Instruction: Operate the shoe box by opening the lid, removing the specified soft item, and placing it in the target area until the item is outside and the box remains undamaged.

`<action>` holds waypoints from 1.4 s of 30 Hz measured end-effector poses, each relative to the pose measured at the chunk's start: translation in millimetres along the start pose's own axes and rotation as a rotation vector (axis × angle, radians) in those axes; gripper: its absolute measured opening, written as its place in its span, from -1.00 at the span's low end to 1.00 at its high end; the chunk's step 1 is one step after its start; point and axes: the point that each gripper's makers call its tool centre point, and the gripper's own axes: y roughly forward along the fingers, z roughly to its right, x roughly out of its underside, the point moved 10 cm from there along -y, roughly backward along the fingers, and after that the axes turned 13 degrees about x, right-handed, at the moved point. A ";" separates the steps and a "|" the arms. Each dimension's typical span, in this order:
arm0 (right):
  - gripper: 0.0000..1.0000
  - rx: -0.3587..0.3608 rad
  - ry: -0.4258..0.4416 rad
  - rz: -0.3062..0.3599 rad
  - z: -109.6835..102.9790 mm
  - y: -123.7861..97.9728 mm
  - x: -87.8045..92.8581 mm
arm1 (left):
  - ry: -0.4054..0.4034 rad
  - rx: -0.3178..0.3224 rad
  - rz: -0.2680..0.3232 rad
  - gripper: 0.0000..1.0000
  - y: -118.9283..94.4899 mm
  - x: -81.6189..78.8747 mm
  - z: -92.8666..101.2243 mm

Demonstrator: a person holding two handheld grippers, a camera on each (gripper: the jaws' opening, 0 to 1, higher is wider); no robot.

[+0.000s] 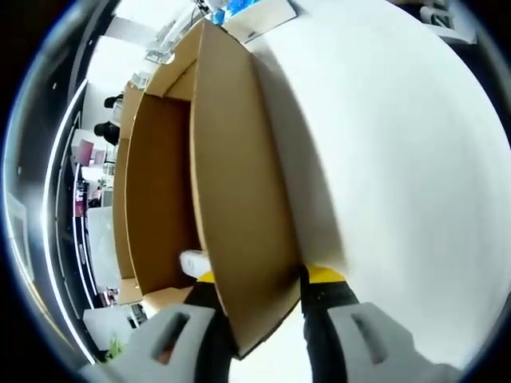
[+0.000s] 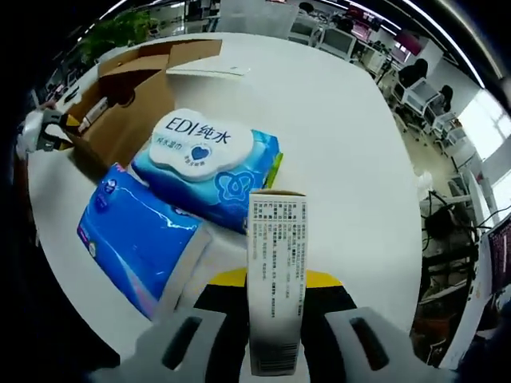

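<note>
On the worktop (image 2: 351,159), right gripper (image 2: 271,319) jaws pinch a small carton (image 2: 275,263) beside two wipes packs (image 2: 211,163); left gripper (image 1: 251,315) jaws pinch the box (image 1: 231,199) flap; set down gently; avoid creasing cardboard.

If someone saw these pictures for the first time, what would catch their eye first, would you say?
In the right gripper view, the bright blue wipes pack and a second blue pack lie on the white table, behind a small printed carton clamped in the right gripper. In the left gripper view, the left gripper grips a brown cardboard flap of the open box.
</note>
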 end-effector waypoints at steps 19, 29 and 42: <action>-0.52 -0.014 0.026 0.026 3.3 10.4 0.7 | 0.001 -0.003 -0.004 -0.40 -0.2 -2.0 0.8; -0.46 -0.012 0.046 0.198 5.1 -39.9 -7.2 | 0.004 -0.006 -0.004 -0.40 0.0 -2.7 1.7; 0.04 0.063 0.127 0.598 -14.5 -126.3 15.0 | 0.024 -0.005 0.000 -0.40 0.2 -1.9 1.2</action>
